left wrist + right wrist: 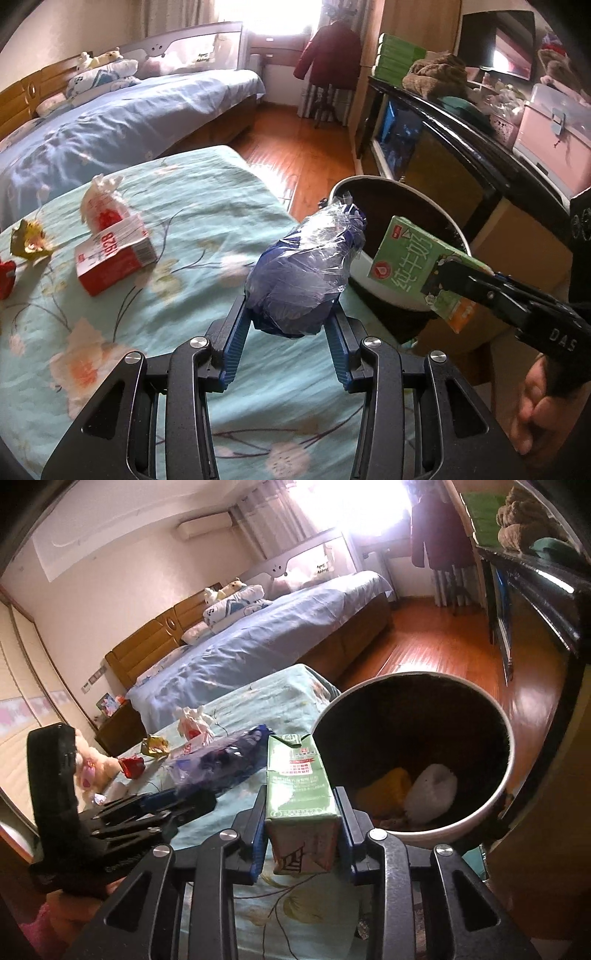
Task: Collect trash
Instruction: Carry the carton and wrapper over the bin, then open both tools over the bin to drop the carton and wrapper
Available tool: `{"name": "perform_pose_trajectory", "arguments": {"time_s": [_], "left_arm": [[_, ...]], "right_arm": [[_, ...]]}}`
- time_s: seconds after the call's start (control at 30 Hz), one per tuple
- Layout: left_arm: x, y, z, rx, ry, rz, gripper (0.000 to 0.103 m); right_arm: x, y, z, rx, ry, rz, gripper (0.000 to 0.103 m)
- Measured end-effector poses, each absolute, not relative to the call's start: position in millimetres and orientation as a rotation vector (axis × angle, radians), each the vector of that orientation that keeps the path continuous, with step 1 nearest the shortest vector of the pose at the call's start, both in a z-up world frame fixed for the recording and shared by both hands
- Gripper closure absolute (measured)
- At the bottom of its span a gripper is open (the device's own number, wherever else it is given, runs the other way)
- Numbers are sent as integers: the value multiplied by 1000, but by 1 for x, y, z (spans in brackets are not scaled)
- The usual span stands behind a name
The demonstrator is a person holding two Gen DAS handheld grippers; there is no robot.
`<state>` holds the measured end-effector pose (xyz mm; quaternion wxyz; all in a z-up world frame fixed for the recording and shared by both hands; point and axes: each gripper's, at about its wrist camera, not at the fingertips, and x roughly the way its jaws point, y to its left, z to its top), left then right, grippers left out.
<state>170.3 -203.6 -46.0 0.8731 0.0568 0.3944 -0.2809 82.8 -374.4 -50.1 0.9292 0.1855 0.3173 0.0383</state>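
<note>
My left gripper point(293, 314) is shut on a crumpled blue-and-clear plastic wrapper point(310, 269) and holds it above the teal floral bedcover, near the bed's right edge. My right gripper point(301, 808) is shut on a green milk carton point(299, 779), held at the near-left rim of the round trash bin point(508, 753); the carton point(417, 266) and right gripper point(439, 280) also show in the left wrist view, in front of the bin point(373, 182). The bin holds yellow and white trash. The wrapper point(225, 760) and left gripper point(173, 797) show at left in the right wrist view.
On the bedcover point(177, 280) lie a red carton point(114, 254), a white-red plastic bag point(101, 199), a yellow wrapper point(29, 240) and a red wrapper point(5, 284). A black cabinet point(461, 125) stands behind the bin. A blue bed point(110, 122) lies beyond.
</note>
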Motion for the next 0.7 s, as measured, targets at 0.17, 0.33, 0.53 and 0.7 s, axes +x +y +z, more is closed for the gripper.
{"name": "perform_pose_trajectory", "arguments": {"time_s": [0.17, 0.33, 0.53, 0.7], "left_arm": [[170, -215, -43, 138, 818, -599, 64], [171, -230, -41, 164, 815, -621, 64], [173, -255, -41, 202, 817, -647, 63], [178, -275, -43, 236, 826, -662, 63]], "right_arm": [[78, -388, -42, 378, 616, 37, 71], [78, -412, -47, 384, 616, -24, 70], [79, -432, -53, 377, 621, -84, 70], [83, -437, -57, 362, 628, -106, 70]]}}
